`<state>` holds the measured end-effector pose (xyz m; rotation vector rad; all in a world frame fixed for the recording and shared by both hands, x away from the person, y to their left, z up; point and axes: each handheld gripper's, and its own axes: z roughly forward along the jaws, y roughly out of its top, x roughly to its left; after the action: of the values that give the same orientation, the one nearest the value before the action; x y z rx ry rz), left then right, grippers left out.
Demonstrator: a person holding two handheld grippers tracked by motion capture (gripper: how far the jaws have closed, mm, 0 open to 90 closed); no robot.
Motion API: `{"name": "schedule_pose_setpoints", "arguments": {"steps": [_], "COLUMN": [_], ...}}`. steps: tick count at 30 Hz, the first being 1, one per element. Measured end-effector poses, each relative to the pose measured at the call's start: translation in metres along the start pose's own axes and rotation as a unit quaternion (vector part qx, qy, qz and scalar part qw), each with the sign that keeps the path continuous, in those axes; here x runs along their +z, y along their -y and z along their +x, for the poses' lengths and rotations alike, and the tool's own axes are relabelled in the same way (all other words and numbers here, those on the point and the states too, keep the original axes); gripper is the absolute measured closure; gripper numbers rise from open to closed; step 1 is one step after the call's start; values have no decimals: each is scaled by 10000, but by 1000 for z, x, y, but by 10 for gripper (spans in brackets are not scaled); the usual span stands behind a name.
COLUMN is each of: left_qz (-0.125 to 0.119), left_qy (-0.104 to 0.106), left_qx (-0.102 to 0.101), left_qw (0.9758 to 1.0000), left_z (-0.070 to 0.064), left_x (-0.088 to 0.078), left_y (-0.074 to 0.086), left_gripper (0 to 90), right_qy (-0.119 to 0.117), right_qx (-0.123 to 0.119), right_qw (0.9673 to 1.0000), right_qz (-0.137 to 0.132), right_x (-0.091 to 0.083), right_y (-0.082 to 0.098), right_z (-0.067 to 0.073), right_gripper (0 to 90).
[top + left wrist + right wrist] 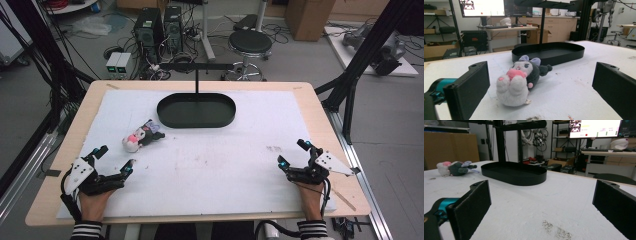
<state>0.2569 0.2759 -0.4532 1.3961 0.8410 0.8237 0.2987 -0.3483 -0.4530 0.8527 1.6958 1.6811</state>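
1. One light wooden worktop point(320, 117) carries everything, and most of its top is covered by a white foam sheet point(225, 170) marked with faint smudges.
2. A black oval metal tray point(196, 110) with a low wall sits on the sheet toward the far side, near the middle; a thin black post point(197, 80) stands at its far edge and carries a horizontal bar. In the left gripper view the tray point(549, 53) lies beyond the toy, and in the right gripper view it point(514, 173) lies ahead and to the left.
3. The left hand-held gripper point(116, 159) rests on the near left part of the sheet, held by a hand in a striped sleeve, a grey three-cornered plate on top. Its jaws stand wide apart and grip nothing; they point toward the toy, which lies just ahead of them and apart from them.
4. The right hand-held gripper point(293, 153) rests on the near right part of the sheet, well apart from the toy. Its jaws are also spread wide with only bare sheet between them.
5. A small plush toy, white, pink and dark grey with a lilac bow point(141, 136), lies on its side on the sheet, near the tray's near left end but not touching it. In the left gripper view the toy point(520, 80) shows between the two jaws, its white end nearest the camera.
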Motion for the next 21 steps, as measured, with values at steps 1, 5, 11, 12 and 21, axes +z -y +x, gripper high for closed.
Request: {"name": "schedule_pose_setpoints", "arguments": {"steps": [1, 5, 11, 12, 21], "left_qz": [20, 3, -35, -37, -84], "left_qy": [-9, 1, 9, 28, 89], "left_qx": [-23, -1, -56, -67, -76], "left_qw": [10000, 10000, 10000, 10000, 9999], "left_z": [0, 0, 1, 1, 2], "left_x": [0, 0, -1, -1, -2], "left_y": [0, 0, 0, 0, 0], "left_gripper": [17, 17, 17, 17, 17], "right_qy": [2, 24, 23, 21, 15], "right_qx": [30, -16, 25, -1, -8], "right_qw": [10000, 10000, 10000, 10000, 10000], "right_qz": [14, 9, 19, 14, 12], "right_x": [0, 0, 0, 0, 0], "right_y": [0, 0, 0, 0, 0], "right_z": [0, 0, 1, 0, 1], "right_gripper": [8, 8, 8, 8, 8]}}
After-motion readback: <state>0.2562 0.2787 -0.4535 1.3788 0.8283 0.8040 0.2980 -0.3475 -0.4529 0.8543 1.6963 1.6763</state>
